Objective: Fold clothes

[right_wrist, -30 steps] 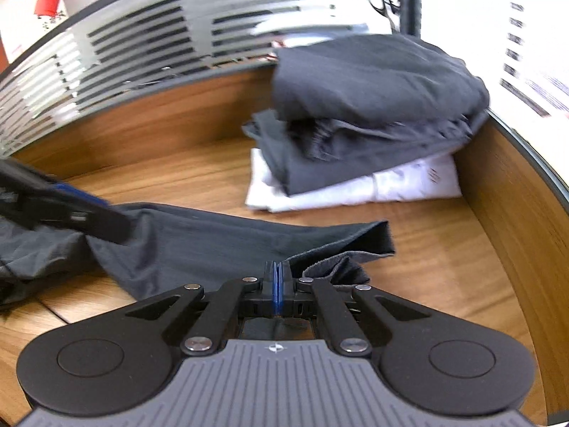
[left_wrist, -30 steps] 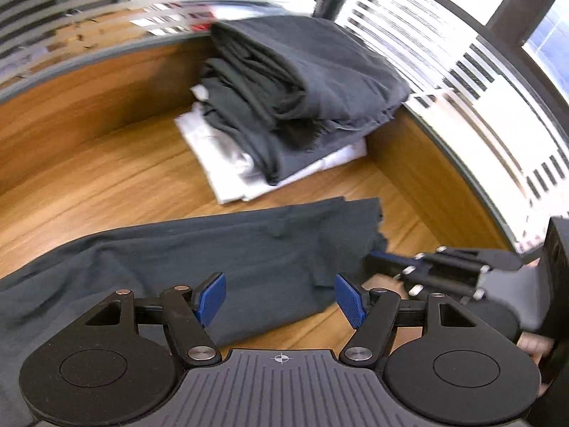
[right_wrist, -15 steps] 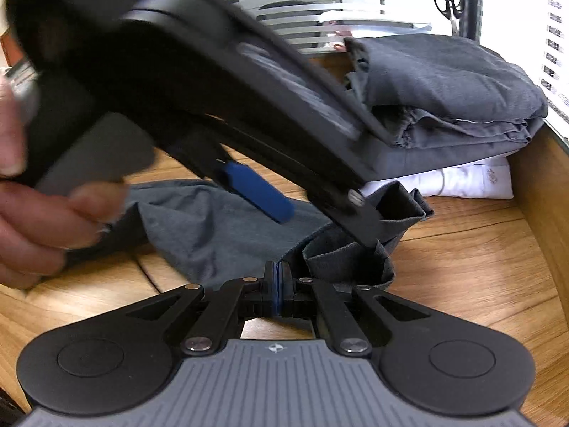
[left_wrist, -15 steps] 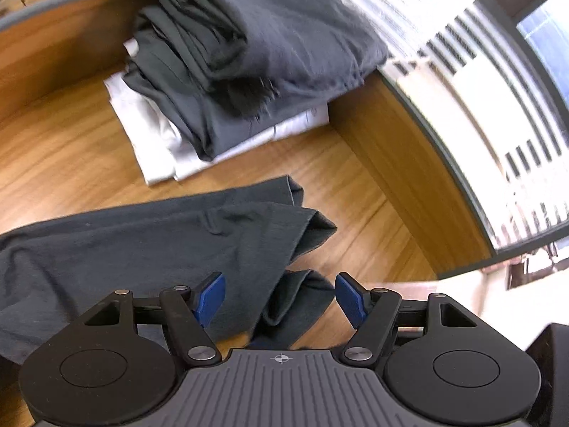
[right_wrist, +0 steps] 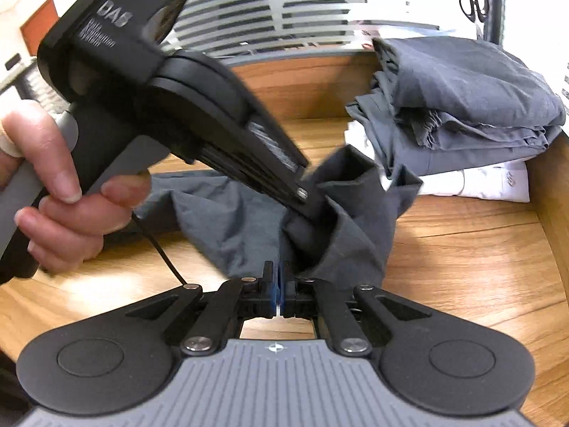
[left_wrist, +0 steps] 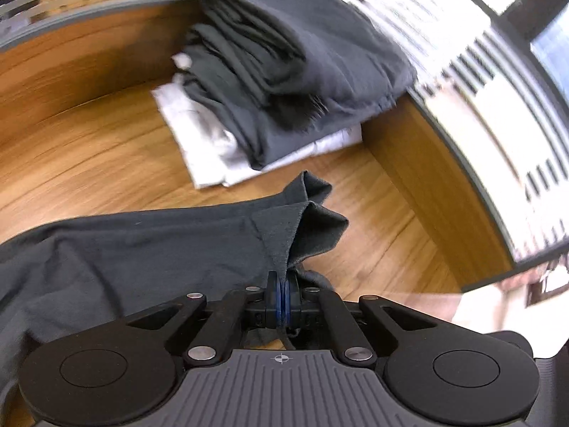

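Observation:
A dark grey garment (left_wrist: 142, 249) lies spread on the wooden table, its right end lifted and bunched. My left gripper (left_wrist: 282, 299) is shut on the hem of that raised end. In the right wrist view the left gripper (right_wrist: 309, 199) reaches in from the upper left, held by a hand (right_wrist: 60, 192), its tip buried in the grey garment (right_wrist: 341, 220). My right gripper (right_wrist: 277, 291) is shut just below the hanging cloth; whether it pinches the fabric I cannot tell.
A stack of folded clothes (left_wrist: 284, 71), dark grey over white, sits at the back right by the raised wooden edge (left_wrist: 426, 185); it also shows in the right wrist view (right_wrist: 462, 106). Scissors (right_wrist: 473, 0) hang behind. Bare wood (right_wrist: 480, 267) lies right of the garment.
My left gripper was open above the garment's right end and has now shut on its hem. It moved right, in front of the right gripper. The cloth end has been lifted and bunched.

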